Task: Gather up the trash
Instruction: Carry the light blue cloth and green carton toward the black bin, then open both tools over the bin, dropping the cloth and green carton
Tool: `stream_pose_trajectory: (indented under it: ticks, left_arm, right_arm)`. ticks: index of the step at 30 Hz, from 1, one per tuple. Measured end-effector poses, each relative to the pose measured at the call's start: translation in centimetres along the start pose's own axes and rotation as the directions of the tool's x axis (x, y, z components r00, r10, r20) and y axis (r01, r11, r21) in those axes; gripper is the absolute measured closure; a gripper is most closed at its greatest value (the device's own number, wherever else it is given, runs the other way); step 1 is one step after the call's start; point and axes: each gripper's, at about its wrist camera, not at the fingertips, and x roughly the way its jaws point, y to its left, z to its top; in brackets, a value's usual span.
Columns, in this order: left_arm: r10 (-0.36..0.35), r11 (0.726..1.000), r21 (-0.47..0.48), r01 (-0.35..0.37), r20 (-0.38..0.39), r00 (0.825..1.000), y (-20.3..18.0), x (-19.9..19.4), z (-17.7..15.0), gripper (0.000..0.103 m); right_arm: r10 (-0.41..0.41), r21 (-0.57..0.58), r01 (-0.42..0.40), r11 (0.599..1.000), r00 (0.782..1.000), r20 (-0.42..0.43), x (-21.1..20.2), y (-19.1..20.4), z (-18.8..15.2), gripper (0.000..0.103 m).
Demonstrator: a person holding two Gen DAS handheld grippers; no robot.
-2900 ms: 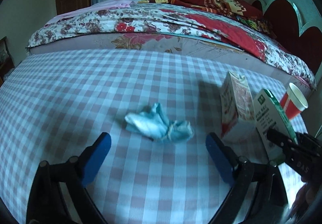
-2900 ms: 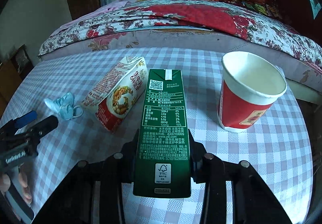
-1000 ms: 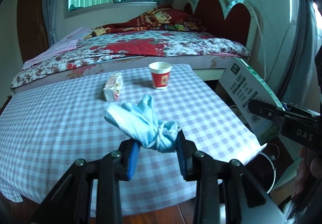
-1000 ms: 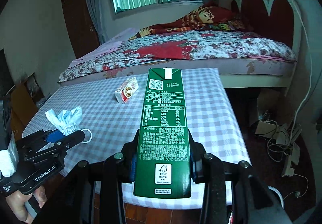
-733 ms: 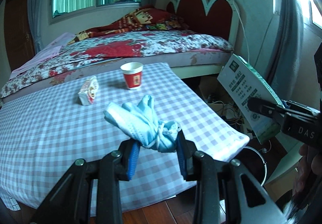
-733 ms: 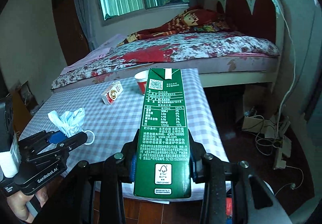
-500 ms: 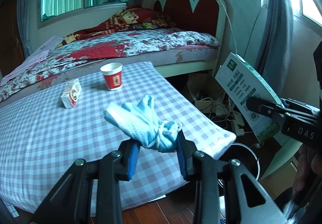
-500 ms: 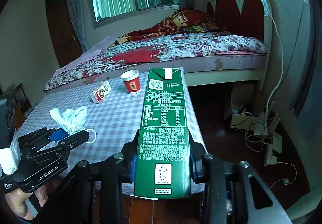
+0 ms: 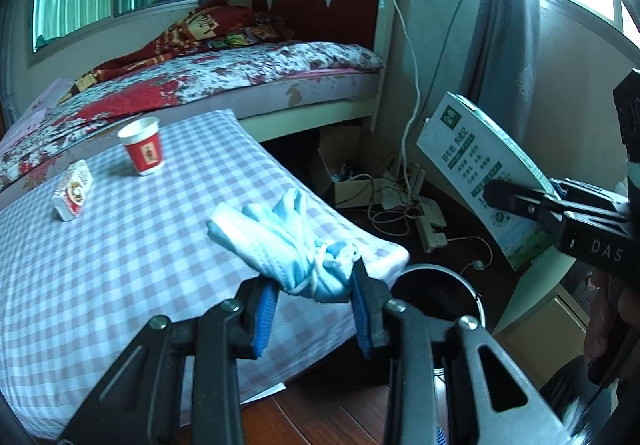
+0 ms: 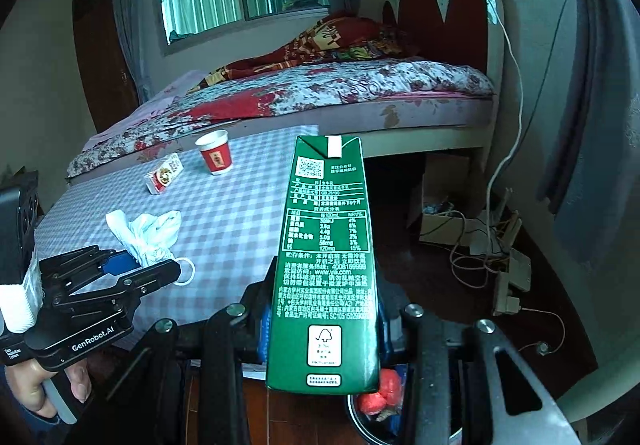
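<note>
I see a pale blue mask (image 9: 288, 249), a green carton (image 10: 326, 265) with white print, a red cup (image 9: 143, 151), and a lilac-and-white checked tablecloth (image 9: 120, 245).

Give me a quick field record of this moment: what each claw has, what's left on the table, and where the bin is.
left claw: shut on crumpled blue face mask
right claw: shut on green carton
left on table: red paper cup, small snack carton
bin: on the floor off the table corner, below both claws
bin contents: something red visible in the right wrist view
</note>
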Motion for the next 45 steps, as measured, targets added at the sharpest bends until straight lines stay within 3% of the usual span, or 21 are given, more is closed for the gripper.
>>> stream_pose_trajectory:
  ticks: [17,27,36,42,44,45]
  left_arm:
    - [-0.154,0.983,0.089,0.162,-0.091,0.984,-8.3,4.9,-1.6,0.069]
    - [-0.213,0.967,0.105,0.234,-0.180,0.960,-11.2,8.6,-3.8,0.069]
    - [-0.234,0.950,0.141,0.278,-0.269,0.934,-13.8,13.1,-4.9,0.068]
    - [-0.285,0.940,0.079,0.331,-0.348,0.893,-14.5,16.5,-5.9,0.067]
    - [-0.314,0.935,0.036,0.352,-0.375,0.872,-14.6,17.6,-6.1,0.058]
    - [-0.323,0.936,0.000,0.352,-0.397,0.859,-14.7,18.4,-6.3,0.038]
  right_arm:
    - [-0.085,0.029,0.089,0.996,0.989,-0.117,-0.4,-8.3,-6.1,0.063]
    - [-0.082,0.005,0.086,0.996,0.973,-0.216,1.8,-11.8,-9.7,0.063]
    - [-0.062,-0.058,0.045,0.997,0.942,-0.331,5.8,-13.6,-12.2,0.063]
    - [0.002,-0.044,-0.022,0.999,0.912,-0.411,9.0,-15.7,-14.3,0.062]
    - [0.011,-0.030,-0.026,0.999,0.900,-0.435,9.9,-16.3,-15.0,0.061]
    - [-0.013,-0.045,-0.008,0.999,0.893,-0.450,10.4,-16.4,-15.3,0.051]
